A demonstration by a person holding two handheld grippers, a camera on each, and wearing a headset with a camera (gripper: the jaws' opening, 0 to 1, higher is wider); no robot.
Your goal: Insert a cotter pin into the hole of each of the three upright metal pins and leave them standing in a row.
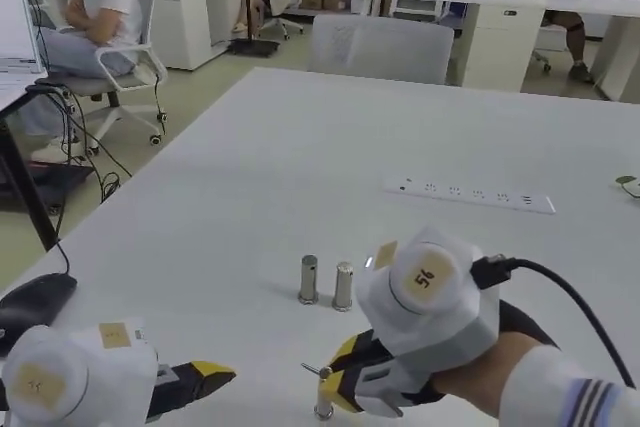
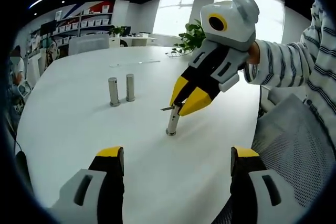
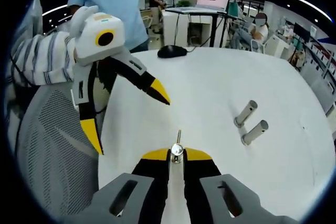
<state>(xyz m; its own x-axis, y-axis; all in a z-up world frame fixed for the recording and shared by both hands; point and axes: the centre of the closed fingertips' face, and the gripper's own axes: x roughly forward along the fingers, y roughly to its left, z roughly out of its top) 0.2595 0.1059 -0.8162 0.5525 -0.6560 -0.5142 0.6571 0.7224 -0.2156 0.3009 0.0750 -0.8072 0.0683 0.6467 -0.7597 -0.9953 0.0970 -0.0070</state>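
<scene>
Yellow-tipped right tongs (image 3: 177, 156) pinch cotter pin (image 2: 167, 108) at nearest metal pin (image 2: 172, 123); left tongs (image 2: 177, 154) spread wide.

"Where are the pins standing?"
"The first pin (image 1: 308, 279) and second pin (image 1: 343, 286), short silver cylinders, stand upright just beside each other. The third pin (image 1: 323, 409) stands apart, nearer the table edge."
"And the cotter pin (image 1: 314, 370)?"
"Thin wire, level at the third pin's top, one end poking out sideways."

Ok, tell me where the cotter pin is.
In the head view the cotter pin pokes from the right gripper's shut jaws at the top of the near metal pin.
</scene>
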